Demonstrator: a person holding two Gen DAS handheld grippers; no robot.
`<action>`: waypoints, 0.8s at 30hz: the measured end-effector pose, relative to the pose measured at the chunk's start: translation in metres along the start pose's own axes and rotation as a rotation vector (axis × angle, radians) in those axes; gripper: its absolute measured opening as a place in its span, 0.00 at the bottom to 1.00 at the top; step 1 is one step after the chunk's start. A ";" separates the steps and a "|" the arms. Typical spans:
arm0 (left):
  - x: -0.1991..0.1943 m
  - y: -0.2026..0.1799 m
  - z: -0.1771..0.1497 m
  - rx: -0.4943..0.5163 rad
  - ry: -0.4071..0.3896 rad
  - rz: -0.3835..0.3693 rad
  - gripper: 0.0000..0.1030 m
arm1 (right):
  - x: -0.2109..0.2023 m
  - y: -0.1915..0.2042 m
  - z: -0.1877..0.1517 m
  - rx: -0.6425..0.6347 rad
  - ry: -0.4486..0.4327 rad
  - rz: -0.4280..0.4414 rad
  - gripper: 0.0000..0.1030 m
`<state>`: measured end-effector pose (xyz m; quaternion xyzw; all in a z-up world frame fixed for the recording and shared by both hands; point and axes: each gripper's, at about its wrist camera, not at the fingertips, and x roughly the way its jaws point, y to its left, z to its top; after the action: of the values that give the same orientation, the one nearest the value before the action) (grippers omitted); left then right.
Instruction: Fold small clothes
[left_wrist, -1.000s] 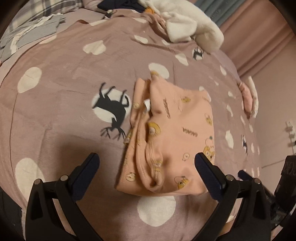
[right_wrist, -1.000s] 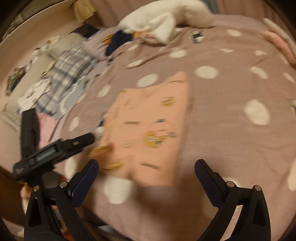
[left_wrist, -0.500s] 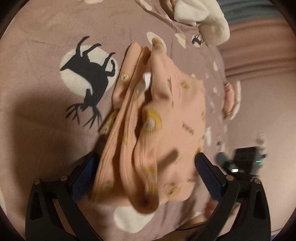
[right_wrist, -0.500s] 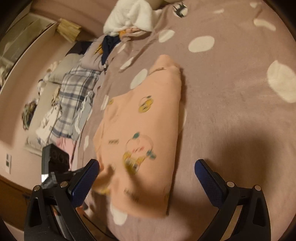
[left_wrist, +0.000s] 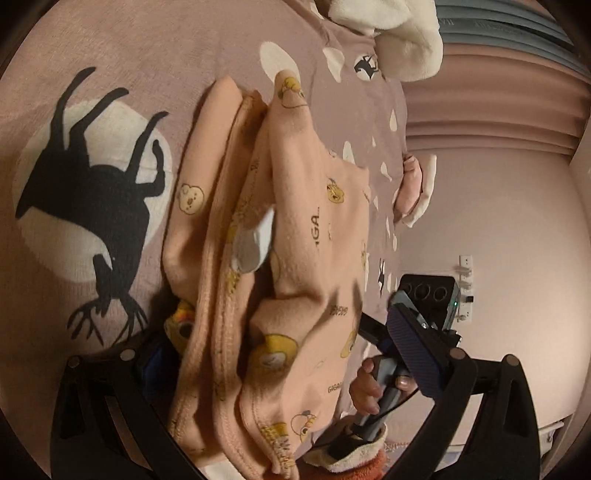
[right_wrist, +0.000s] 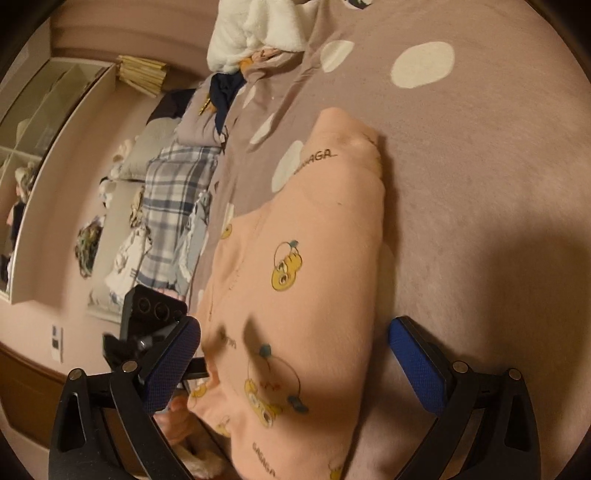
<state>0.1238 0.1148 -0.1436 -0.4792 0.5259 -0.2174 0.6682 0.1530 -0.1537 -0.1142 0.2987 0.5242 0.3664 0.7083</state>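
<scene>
my left claw (left_wrist: 284, 354) released, my right claw (right_wrist: 293, 362) released | folded peach garment (right_wrist: 314, 295), print "GAGAGA" | long axis near-to-far on bedspread (right_wrist: 480, 166)

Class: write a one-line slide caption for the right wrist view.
Open right tongs straddle a folded peach garment on a spotted bedspread.

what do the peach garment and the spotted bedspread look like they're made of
Peach garment: seems a soft cotton-like knit, matte, slightly fuzzy, with stitched hems and printed cartoons. Spotted bedspread: looks like brushed, velvety fabric, given its short nap and soft sheen. Exact fibres cannot be told.
</scene>
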 end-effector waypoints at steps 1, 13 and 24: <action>0.001 -0.003 -0.002 0.006 -0.010 0.025 0.97 | 0.001 0.000 0.001 -0.009 -0.002 -0.008 0.97; 0.012 -0.031 -0.029 0.206 -0.134 0.271 0.31 | 0.012 0.001 0.003 -0.058 -0.019 -0.127 0.29; 0.012 -0.051 -0.048 0.311 -0.194 0.397 0.27 | 0.005 0.016 0.004 -0.101 -0.047 -0.168 0.26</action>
<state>0.0951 0.0630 -0.1041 -0.2769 0.5035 -0.1131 0.8106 0.1546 -0.1409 -0.1030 0.2264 0.5114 0.3246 0.7628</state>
